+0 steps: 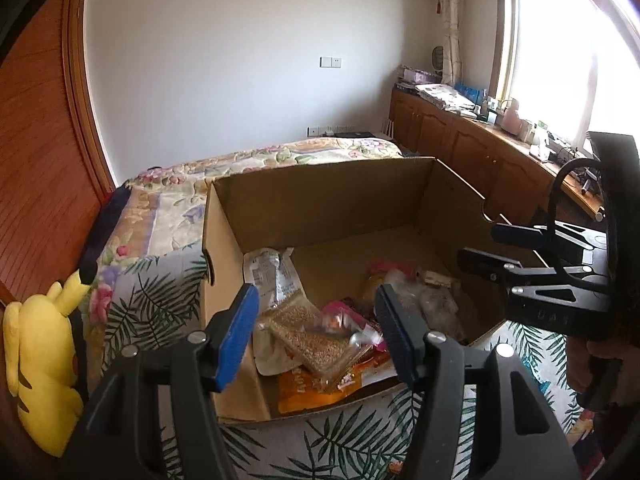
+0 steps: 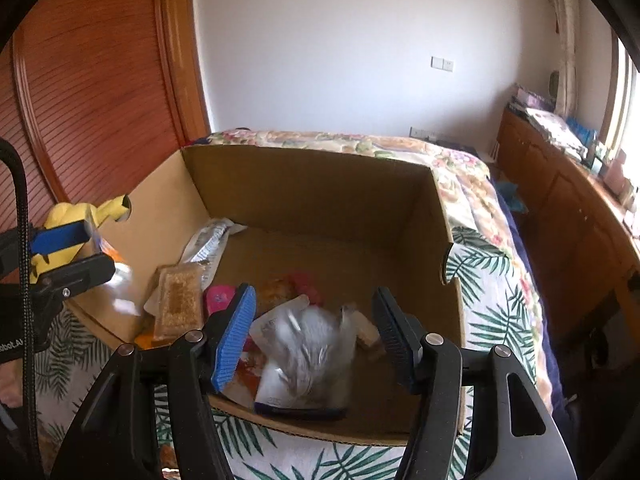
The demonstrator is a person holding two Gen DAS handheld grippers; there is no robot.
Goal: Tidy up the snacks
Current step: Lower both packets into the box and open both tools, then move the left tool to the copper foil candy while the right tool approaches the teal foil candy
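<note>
An open cardboard box (image 1: pixel 320 200) (image 2: pixel 312 184) stands on the bed with several snack packets in it. Over its near left part my left gripper (image 1: pixel 316 336) is open, above a clear packet of a grain bar (image 1: pixel 316 340) (image 2: pixel 178 300) and an orange packet (image 1: pixel 304 392). A long white packet (image 1: pixel 268 276) (image 2: pixel 208 244) leans in the far left corner. My right gripper (image 2: pixel 316 336) (image 1: pixel 496 248) is open over the near right part. A blurred clear and white bag (image 2: pixel 304 356) shows between its pads, apart from both. In the right wrist view my left gripper (image 2: pixel 76 254) is at the left edge.
A yellow plush toy (image 1: pixel 40 360) (image 2: pixel 72 216) lies left of the box against wooden sliding doors (image 1: pixel 32 160). The bed cover (image 1: pixel 168 200) is floral, with a leaf print near me. A cluttered wooden cabinet (image 1: pixel 460 140) runs under the window on the right.
</note>
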